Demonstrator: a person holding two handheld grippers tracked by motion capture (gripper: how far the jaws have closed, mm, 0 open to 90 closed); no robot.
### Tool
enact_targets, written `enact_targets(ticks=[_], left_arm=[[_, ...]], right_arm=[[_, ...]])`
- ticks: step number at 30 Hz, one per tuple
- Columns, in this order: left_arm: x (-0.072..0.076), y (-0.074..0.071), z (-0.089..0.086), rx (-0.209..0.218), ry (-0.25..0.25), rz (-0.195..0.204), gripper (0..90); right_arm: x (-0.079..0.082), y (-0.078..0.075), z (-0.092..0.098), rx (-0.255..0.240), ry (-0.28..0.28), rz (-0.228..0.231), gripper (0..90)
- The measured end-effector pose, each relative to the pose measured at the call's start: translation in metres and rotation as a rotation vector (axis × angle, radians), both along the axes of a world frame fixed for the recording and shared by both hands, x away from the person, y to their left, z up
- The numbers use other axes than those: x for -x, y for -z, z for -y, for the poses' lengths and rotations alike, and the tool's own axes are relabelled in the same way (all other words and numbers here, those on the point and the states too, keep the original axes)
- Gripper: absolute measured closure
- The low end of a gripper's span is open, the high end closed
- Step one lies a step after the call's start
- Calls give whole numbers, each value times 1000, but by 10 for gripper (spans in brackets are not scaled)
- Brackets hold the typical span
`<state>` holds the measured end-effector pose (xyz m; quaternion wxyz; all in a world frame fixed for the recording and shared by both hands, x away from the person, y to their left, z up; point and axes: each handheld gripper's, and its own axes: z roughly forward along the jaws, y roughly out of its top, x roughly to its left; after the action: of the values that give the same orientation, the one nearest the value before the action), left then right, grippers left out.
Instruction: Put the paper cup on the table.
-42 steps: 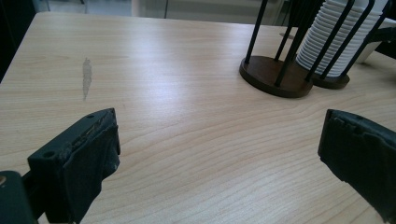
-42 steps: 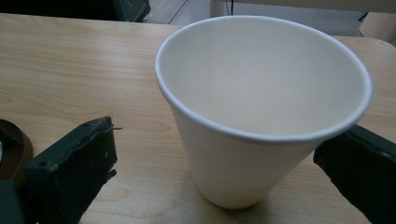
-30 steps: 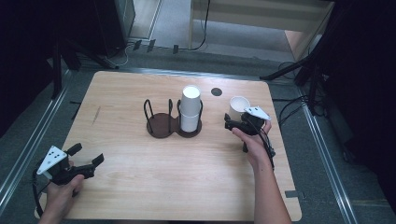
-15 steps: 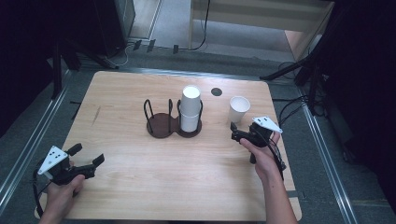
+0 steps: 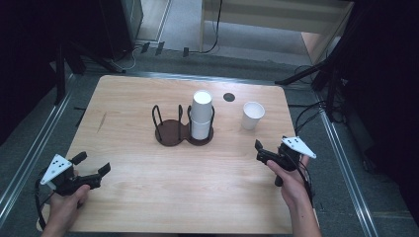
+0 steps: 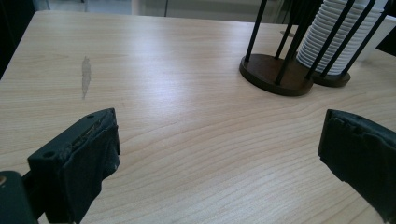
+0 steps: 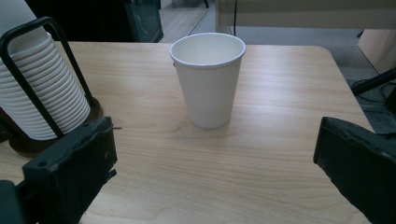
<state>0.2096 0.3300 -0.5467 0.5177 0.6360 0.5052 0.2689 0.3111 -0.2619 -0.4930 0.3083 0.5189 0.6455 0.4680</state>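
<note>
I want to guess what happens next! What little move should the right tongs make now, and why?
Probably pause, or ease a little farther from the single paper cup. The right tongs are open and empty, and the cup stands upright by itself on the table, apart from the stack of cups in the holder. It looks set down.

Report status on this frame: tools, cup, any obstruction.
Left tool open, empty, at near left table corner. Right tool open, empty, short of the single paper cup, which stands upright beside the cup stack in its rack. Nothing between tool and cup.
</note>
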Motion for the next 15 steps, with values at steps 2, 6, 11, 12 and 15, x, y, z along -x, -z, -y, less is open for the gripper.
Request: enact_targets(ticks=[2, 6, 11, 12, 15], left_arm=[[0, 0, 0, -1, 1, 0, 0], [0, 0, 0, -1, -1, 1, 0], [0, 0, 0, -1, -3, -3, 0], [0, 0, 0, -1, -3, -3, 0], [0, 0, 0, -1, -4, -3, 0]], right_arm=[[6, -1, 4, -1, -1, 7, 0], [14, -2, 10, 1, 3, 14, 0], [23, -1, 20, 5, 15, 19, 0], [25, 0, 21, 4, 20, 17, 0], [29, 1, 28, 4, 27, 16, 0]])
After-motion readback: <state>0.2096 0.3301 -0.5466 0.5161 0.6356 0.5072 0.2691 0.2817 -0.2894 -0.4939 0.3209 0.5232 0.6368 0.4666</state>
